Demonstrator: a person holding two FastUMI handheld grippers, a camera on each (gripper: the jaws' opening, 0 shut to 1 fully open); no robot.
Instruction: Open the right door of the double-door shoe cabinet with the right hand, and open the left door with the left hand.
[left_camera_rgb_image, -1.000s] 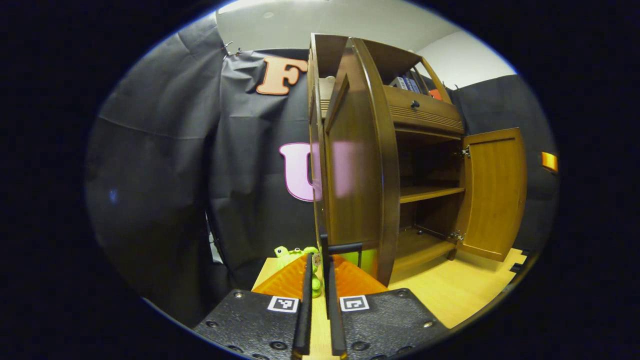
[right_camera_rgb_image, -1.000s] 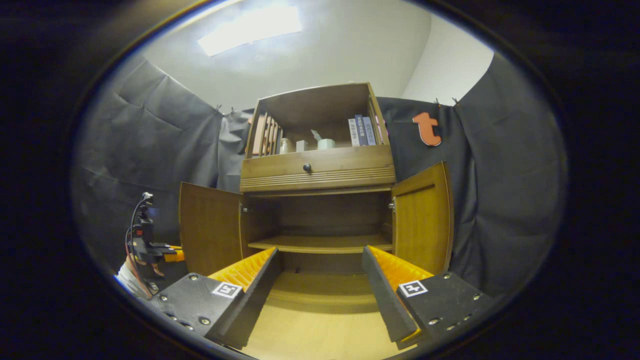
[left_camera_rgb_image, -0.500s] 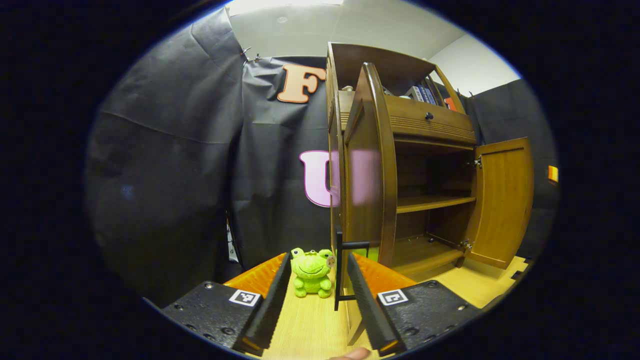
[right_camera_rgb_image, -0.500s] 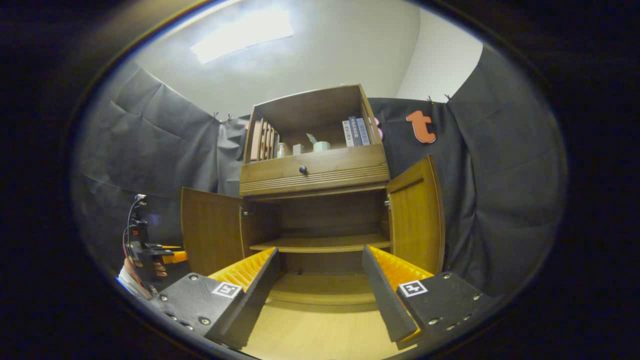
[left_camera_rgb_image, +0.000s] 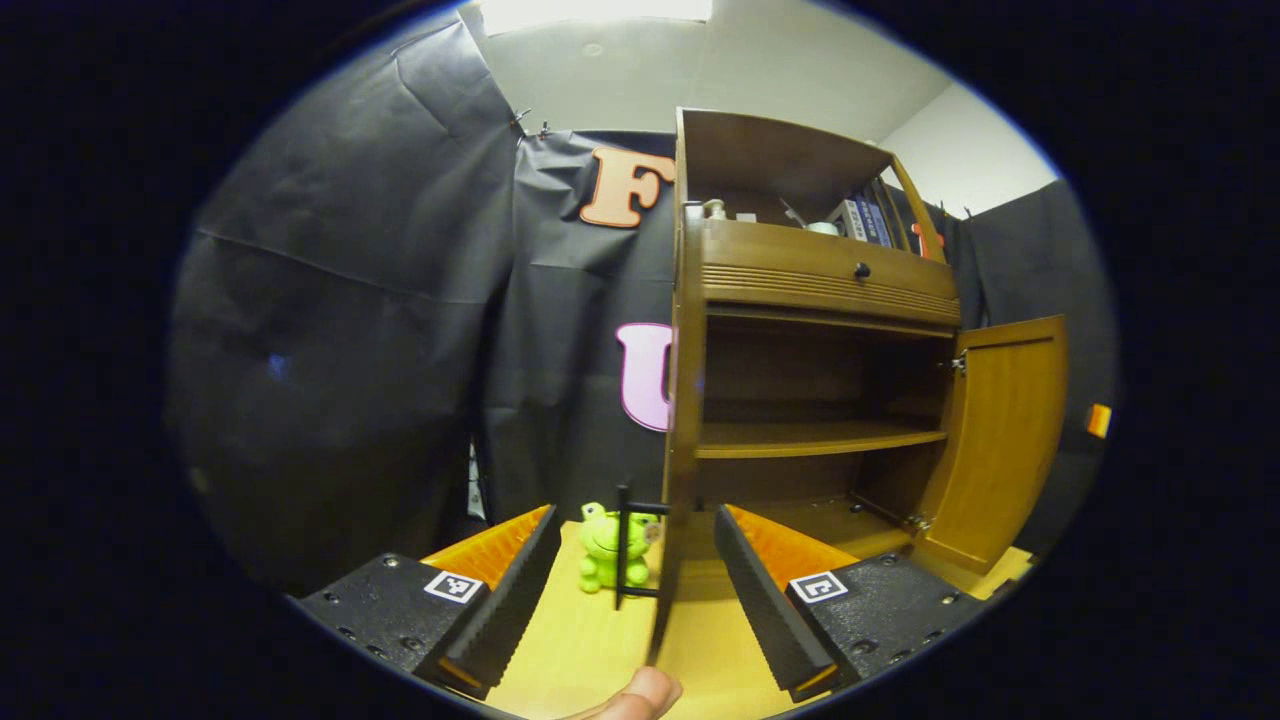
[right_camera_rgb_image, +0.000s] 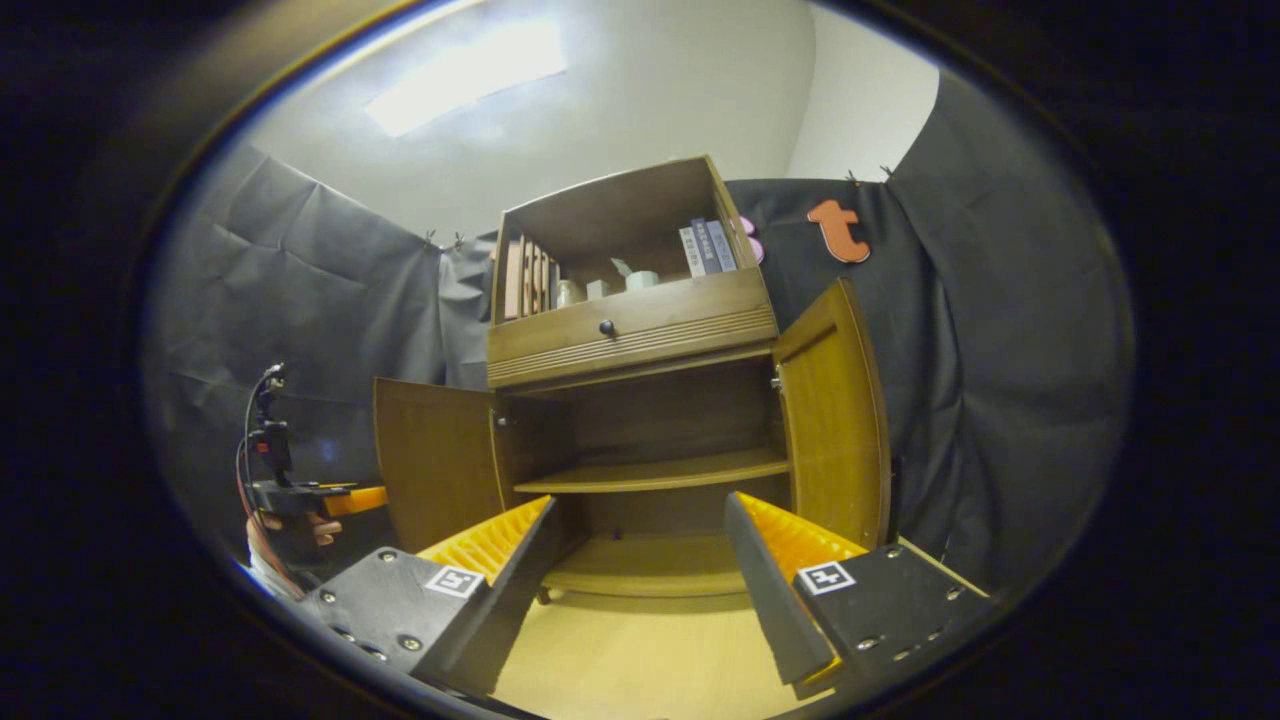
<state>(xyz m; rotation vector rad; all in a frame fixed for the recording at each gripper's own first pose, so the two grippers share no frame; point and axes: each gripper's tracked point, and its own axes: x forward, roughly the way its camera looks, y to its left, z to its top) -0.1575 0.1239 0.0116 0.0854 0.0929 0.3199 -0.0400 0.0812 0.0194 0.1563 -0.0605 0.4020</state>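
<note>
Left gripper (left_camera_rgb_image: 635, 590): its two fingers sit at the bottom of the left gripper view. They are spread wide apart and hold nothing.
Fingertip (left_camera_rgb_image: 640, 695): a bit of a person's finger pokes in at the very bottom edge, between the two fingers.
Table (left_camera_rgb_image: 580, 650): light wood, running under the fingers and up to the cabinet.
Left door (left_camera_rgb_image: 668, 470): it is swung open and seen edge-on, a thin brown strip in the middle of the left gripper view, above the gap between the fingers. In the right gripper view it is the wide brown panel (right_camera_rgb_image: 432, 460) at the left of the cabinet.
Door handle (left_camera_rgb_image: 628, 545): a thin black bar on the left door, low in the frame, just left of the door's edge. No finger touches it.
Green frog toy (left_camera_rgb_image: 606, 545): it sits on the table behind the handle, partly hidden by it.
Right gripper (right_camera_rgb_image: 640, 585): its two fingers sit at the bottom of the right gripper view. They are spread wide apart and hold nothing.
Other gripper (right_camera_rgb_image: 300, 495): at the left edge of the right gripper view, a hand holds a black and orange gripper with wires, beside the left door.
Right door (right_camera_rgb_image: 835, 420): it stands open at the right of the cabinet, in the right middle of the right gripper view.
Shoe cabinet (right_camera_rgb_image: 640, 330): in the middle of the frame. Inside is one shelf (right_camera_rgb_image: 650, 470).
Drawer (right_camera_rgb_image: 630, 325): above the doors, with a small dark knob.
Top shelf: books (right_camera_rgb_image: 705, 247) and small things stand there.
</note>
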